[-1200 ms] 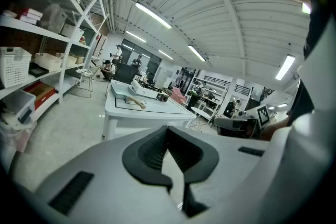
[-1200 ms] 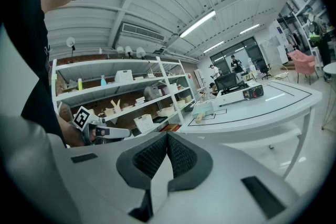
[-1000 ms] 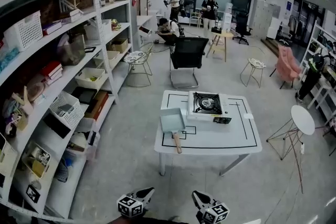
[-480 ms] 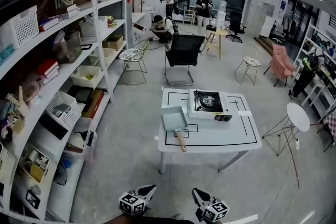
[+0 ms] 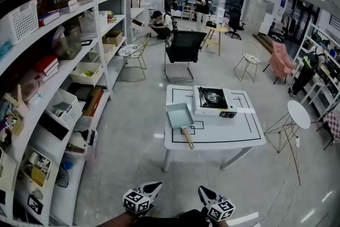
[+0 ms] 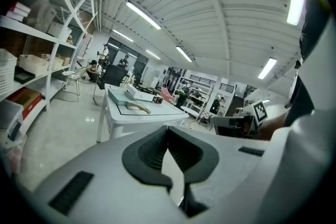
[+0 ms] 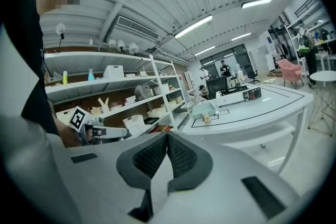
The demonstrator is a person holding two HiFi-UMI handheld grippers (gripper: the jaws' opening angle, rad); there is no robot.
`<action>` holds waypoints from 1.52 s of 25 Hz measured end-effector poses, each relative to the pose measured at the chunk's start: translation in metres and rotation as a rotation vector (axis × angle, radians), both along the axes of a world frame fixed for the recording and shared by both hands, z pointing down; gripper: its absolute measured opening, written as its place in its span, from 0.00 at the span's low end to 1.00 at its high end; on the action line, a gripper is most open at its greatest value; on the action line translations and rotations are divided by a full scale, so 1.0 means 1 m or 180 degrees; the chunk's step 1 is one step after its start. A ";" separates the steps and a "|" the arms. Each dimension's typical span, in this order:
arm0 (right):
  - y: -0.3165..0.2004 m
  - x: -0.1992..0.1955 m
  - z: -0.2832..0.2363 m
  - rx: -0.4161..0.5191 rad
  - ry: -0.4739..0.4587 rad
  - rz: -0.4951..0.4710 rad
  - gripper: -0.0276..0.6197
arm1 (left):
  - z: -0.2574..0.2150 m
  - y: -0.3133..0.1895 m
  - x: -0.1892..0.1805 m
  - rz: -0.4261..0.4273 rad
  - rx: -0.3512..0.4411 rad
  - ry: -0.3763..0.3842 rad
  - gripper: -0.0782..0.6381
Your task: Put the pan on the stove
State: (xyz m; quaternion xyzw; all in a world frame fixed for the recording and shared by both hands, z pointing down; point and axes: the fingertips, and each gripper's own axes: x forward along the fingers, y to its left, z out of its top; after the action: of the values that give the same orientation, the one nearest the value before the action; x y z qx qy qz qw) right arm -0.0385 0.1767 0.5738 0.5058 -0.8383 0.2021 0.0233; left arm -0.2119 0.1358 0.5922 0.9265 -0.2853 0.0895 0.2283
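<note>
The pan [image 5: 179,115] sits beside the stove [image 5: 212,99], well ahead of the left gripper [image 5: 153,185] and right gripper [image 5: 202,190], whose jaws are both closed on nothing.

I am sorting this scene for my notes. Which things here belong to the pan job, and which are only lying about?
For the job: pan, stove, table, left gripper and right gripper, both shut and empty.

Lying about: shelves, black chair, round side table, pink chair.
</note>
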 end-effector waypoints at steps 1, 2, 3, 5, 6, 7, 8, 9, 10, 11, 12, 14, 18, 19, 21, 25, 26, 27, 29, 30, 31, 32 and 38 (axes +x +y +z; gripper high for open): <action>0.000 -0.002 -0.001 0.0004 0.0009 0.0006 0.08 | -0.001 0.001 -0.001 0.0031 0.0002 0.0009 0.12; -0.001 -0.003 -0.002 0.0011 0.0019 0.0014 0.08 | -0.002 0.002 -0.001 0.0055 0.0002 0.0022 0.12; -0.003 -0.004 -0.003 0.0018 0.0027 0.0020 0.08 | -0.001 0.002 -0.002 0.0070 0.0002 0.0032 0.12; -0.005 -0.006 -0.002 0.0020 0.0035 0.0015 0.08 | 0.000 0.002 -0.002 0.0087 -0.0009 0.0044 0.12; -0.007 -0.006 -0.001 0.0016 0.0032 0.0013 0.08 | 0.002 0.001 -0.003 0.0091 -0.0019 0.0045 0.12; -0.008 -0.007 0.000 0.0010 0.0025 0.0014 0.08 | 0.003 -0.001 -0.004 0.0087 -0.0029 0.0047 0.12; -0.010 -0.006 0.002 0.0002 0.0016 0.0017 0.08 | 0.005 -0.003 -0.004 0.0079 -0.0037 0.0056 0.12; -0.013 -0.006 0.003 -0.0006 0.0008 0.0016 0.08 | 0.007 -0.006 -0.003 0.0069 -0.0042 0.0076 0.12; -0.017 -0.005 0.005 -0.0012 0.0002 0.0010 0.08 | 0.009 -0.009 -0.002 0.0061 -0.0044 0.0098 0.12; -0.021 -0.004 0.006 -0.0016 -0.0003 0.0001 0.08 | 0.009 -0.013 0.000 0.0051 -0.0046 0.0098 0.12; -0.025 -0.002 0.008 -0.0021 -0.0010 -0.0008 0.08 | 0.010 -0.017 0.001 0.0038 -0.0051 0.0082 0.12; -0.033 0.003 0.011 -0.0042 -0.0031 -0.0028 0.08 | 0.012 -0.025 0.006 0.0007 -0.0073 0.0099 0.12; -0.056 0.020 0.013 -0.0024 -0.0060 -0.0070 0.08 | 0.017 -0.041 0.018 -0.0103 -0.0155 0.0093 0.12; -0.063 0.025 0.012 0.0006 -0.0061 -0.0083 0.08 | 0.018 -0.046 0.020 -0.0132 -0.0174 0.0027 0.12; -0.077 0.035 0.008 0.0047 -0.0061 -0.0115 0.08 | 0.017 -0.058 0.025 -0.0184 -0.0200 -0.0103 0.12; -0.103 0.056 0.007 0.0040 -0.0057 -0.0211 0.08 | 0.010 -0.082 0.052 -0.0204 -0.0175 -0.0086 0.12; -0.110 0.062 0.007 0.0036 -0.0056 -0.0235 0.08 | 0.010 -0.088 0.060 -0.0208 -0.0170 -0.0078 0.12; -0.117 0.068 0.008 0.0033 -0.0062 -0.0258 0.08 | 0.010 -0.093 0.067 -0.0216 -0.0173 -0.0081 0.12; -0.130 0.078 0.006 0.0031 -0.0095 -0.0295 0.08 | 0.011 -0.103 0.080 -0.0242 -0.0196 -0.0118 0.12; -0.137 0.082 0.003 0.0032 -0.0117 -0.0308 0.08 | 0.011 -0.107 0.086 -0.0256 -0.0208 -0.0146 0.12; -0.143 0.087 0.000 0.0032 -0.0134 -0.0323 0.08 | 0.011 -0.111 0.092 -0.0268 -0.0210 -0.0164 0.12; -0.148 0.092 0.001 0.0031 -0.0140 -0.0354 0.08 | 0.010 -0.115 0.098 -0.0281 -0.0208 -0.0175 0.12; -0.163 0.115 0.013 0.0004 -0.0211 -0.0598 0.08 | 0.010 -0.132 0.127 -0.0496 -0.0247 -0.0095 0.12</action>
State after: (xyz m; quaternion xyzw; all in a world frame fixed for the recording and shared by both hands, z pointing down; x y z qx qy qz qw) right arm 0.0767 0.0135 0.5865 0.4180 -0.8825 0.2152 0.0141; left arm -0.0850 0.0040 0.6026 0.8906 -0.3562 0.0962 0.2660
